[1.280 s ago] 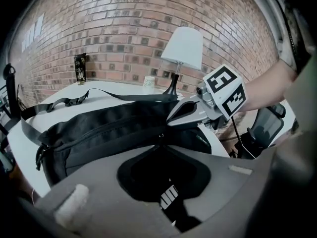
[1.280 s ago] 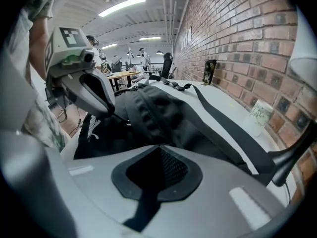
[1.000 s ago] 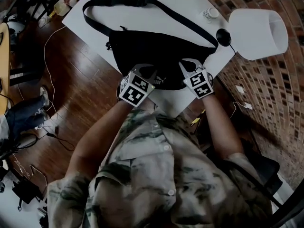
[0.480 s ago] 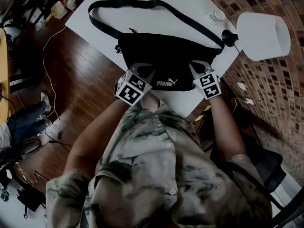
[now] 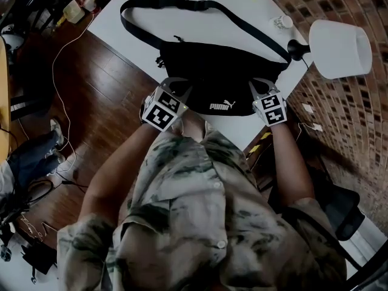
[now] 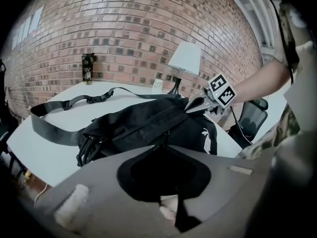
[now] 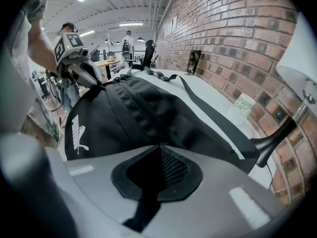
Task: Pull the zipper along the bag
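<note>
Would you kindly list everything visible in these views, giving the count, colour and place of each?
bag: one, black with a white logo, on the table
strap: one, black, looped behind the bag
table: one, white, beside the brick wall
lamp: one, white with a black base, table's right end
cup: one, whitish, by the lamp
can: one, dark, table's far end
cables: several, pale, on the wooden floor
left gripper: one, grey, shut on the bag's left edge
right gripper: one, grey, shut on the bag's right edge
</note>
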A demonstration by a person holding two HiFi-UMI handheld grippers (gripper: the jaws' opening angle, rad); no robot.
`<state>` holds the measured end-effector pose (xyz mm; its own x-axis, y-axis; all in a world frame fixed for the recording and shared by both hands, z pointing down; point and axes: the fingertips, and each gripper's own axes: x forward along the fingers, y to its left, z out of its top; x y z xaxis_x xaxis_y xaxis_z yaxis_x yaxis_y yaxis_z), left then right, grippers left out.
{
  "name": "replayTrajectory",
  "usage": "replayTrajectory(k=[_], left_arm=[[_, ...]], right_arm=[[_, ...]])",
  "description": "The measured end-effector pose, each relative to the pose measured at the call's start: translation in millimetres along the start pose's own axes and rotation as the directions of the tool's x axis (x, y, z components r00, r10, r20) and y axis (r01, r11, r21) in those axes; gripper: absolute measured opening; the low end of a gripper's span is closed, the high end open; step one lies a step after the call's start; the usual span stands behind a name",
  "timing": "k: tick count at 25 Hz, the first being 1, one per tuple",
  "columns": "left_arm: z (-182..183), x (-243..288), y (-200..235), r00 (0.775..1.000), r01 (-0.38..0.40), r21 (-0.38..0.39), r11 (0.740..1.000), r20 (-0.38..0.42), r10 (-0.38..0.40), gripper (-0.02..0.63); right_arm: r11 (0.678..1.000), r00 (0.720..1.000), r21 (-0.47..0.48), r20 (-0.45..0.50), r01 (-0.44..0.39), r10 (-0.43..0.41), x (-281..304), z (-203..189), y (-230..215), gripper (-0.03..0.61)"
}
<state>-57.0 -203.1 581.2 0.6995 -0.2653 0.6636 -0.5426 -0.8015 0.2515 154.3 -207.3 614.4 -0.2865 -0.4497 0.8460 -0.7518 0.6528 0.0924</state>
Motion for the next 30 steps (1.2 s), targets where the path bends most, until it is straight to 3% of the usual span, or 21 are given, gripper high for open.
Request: replayTrajectory(k=[8, 15, 19, 23, 27, 30], left_arm=[[-12.0, -7.5, 15.4, 1.0, -0.021, 0.004, 1.0, -0.009, 0.021, 0.025], [-8.5, -8.3, 17.1, 1.0, -0.024, 0.0, 1.0, 0.014, 0.024, 0.029], [-6.5, -14.7, 17.8, 0.998, -0.049, 0.013, 0.999, 0.046, 0.049, 0.04], [-14.5, -27.5, 11.1, 0.994, -0.102, 0.018, 0.995, 0.04, 0.101, 0.044], [-34.0, -52.0, -23.5, 0.989, -0.148, 0.019, 0.989, 0.033, 0.147, 0.044], [-42.8, -77.1, -57.3, 0.98, -0.187, 0.004, 0.982, 0.072, 0.186, 0.043]], right_arm=[[0.999, 0.999, -0.009, -0.025, 0.043, -0.044, 0.6, -0.6, 0.4, 0.006], [0.996, 0.996, 0.039, -0.011, 0.086, -0.086, -6.2, 2.4, -3.9, 0.008], [0.988, 0.988, 0.076, 0.061, 0.138, -0.142, -23.8, 4.6, -7.3, 0.011], [0.988, 0.982, 0.091, 0.131, 0.127, -0.138, -52.4, 1.2, 12.2, 0.041], [0.992, 0.973, 0.07, 0.203, 0.101, -0.114, -95.4, -17.5, 46.8, 0.041], [0.996, 0.962, 0.055, 0.26, 0.067, -0.079, -125.3, -37.6, 76.8, 0.04]])
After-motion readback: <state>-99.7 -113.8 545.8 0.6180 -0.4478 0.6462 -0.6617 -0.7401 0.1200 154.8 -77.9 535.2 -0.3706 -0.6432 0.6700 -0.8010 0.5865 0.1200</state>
